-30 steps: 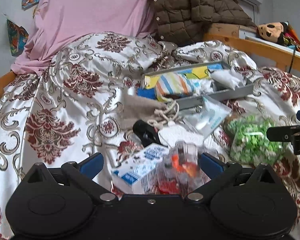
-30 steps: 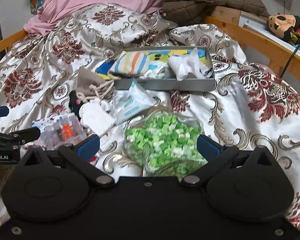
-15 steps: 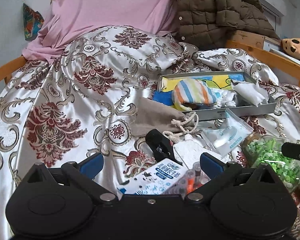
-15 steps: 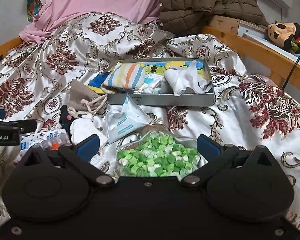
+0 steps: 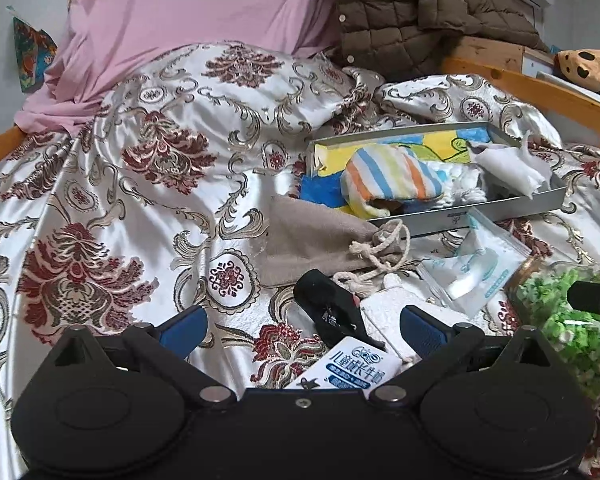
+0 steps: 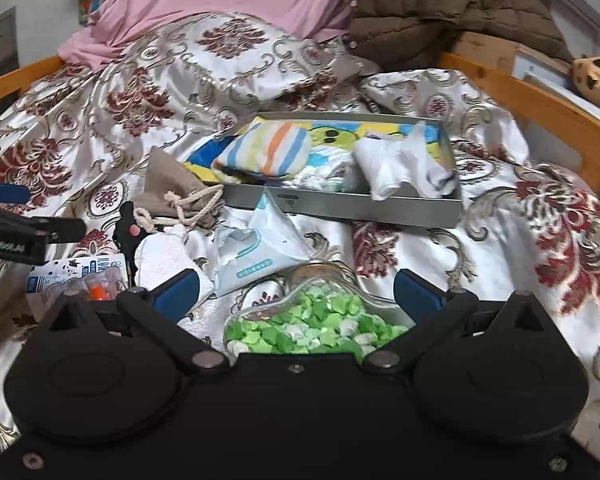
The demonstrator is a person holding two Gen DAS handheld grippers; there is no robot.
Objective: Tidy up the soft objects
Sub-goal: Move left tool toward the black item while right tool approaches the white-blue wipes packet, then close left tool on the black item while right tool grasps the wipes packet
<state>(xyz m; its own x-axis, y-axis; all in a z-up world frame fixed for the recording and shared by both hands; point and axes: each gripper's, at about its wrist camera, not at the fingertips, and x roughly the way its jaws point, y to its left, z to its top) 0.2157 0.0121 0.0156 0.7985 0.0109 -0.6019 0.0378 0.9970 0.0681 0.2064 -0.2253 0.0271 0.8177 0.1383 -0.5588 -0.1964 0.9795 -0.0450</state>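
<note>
A grey tray [image 5: 512, 208] [image 6: 340, 208] lies on the bed and holds a striped cloth [image 5: 392, 176] [image 6: 268, 152] and a white sock [image 5: 512, 168] [image 6: 400, 168]. In front of it lie a beige drawstring pouch [image 5: 312, 236] [image 6: 168, 188], a white towel [image 6: 160, 252] and a packet of wipes [image 5: 472, 268] [image 6: 256, 252]. My left gripper [image 5: 300, 326] is open above a black device [image 5: 332, 312] and a milk carton [image 5: 356, 368]. My right gripper [image 6: 294, 294] is open over a jar of green paper stars [image 6: 312, 324] [image 5: 568, 316].
The patterned satin bedspread [image 5: 140, 184] covers the bed. A pink sheet [image 5: 204, 12] and a brown quilted jacket [image 5: 428, 12] pile up at the back. A wooden rail [image 6: 540, 108] runs along the right side, with a plush toy [image 5: 584, 68] beyond it.
Both grippers have drawn back and tilted up, so the clutter sits lower in each view. The clear box with orange parts has dropped out of the left view. Both stay open.
</note>
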